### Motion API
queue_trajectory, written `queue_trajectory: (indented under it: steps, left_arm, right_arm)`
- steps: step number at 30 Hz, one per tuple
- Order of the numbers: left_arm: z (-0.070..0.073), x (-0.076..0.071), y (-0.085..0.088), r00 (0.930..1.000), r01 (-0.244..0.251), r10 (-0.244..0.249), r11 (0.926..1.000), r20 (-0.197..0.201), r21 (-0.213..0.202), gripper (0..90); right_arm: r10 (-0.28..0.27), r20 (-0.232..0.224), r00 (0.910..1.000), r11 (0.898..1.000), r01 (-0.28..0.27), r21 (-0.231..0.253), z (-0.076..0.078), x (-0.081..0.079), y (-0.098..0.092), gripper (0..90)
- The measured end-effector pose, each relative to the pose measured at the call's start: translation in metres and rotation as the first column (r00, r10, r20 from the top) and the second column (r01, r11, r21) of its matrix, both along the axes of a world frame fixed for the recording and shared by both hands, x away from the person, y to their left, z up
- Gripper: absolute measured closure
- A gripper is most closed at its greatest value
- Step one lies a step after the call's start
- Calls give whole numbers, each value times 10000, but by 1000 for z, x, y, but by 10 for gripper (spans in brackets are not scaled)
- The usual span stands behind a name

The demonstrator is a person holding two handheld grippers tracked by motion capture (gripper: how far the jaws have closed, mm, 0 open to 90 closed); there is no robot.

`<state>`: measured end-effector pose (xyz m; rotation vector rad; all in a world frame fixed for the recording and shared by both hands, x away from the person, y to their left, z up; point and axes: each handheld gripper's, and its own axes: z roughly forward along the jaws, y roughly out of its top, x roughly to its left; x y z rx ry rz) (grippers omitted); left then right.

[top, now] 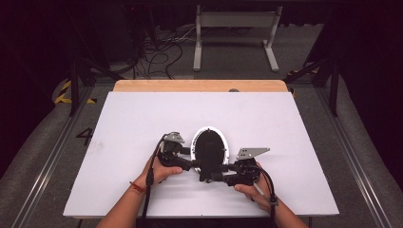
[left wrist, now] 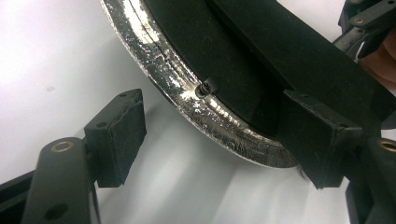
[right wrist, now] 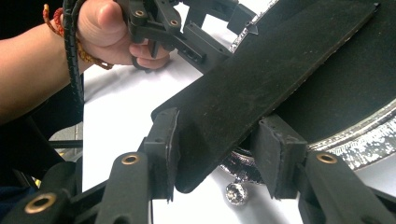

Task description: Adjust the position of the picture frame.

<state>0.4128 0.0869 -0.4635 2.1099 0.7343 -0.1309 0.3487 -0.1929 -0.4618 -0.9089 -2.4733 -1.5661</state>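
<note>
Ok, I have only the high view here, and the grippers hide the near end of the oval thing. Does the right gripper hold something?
Observer: Yes. The right gripper is closed on a wide black strap.
Operator: And the left gripper?
Observer: Open. The left gripper has the glittering silver rim between its jaws, and one pad stands clear of it.
Operator: Is anything below the strap?
Observer: A small sparkling stud, just under the rim.
</note>
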Motion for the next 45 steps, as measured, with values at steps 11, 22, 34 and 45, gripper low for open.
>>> queue_trajectory:
  steps: [11,22,34,45]
  left_arm:
    - [14,-4,-1,9956,3,-29,9996,933,278,398]
    - [29,-13,0,9560,-926,751,9945,2837,485,517]
    - [24,-10,0,9619,-640,548,9976,2680,257,415]
    - [18,-3,-1,9730,-252,215,9996,2299,131,386]
  right_arm:
    - [196,466,9987,9992,-180,-353,3,-3,2,535]
    - [80,1019,9948,9979,-14,-649,8,-2,4,546]
    - [81,1028,9947,9973,-6,-734,3,-2,5,595]
    - [233,1213,9923,9971,-143,-742,5,-3,4,608]
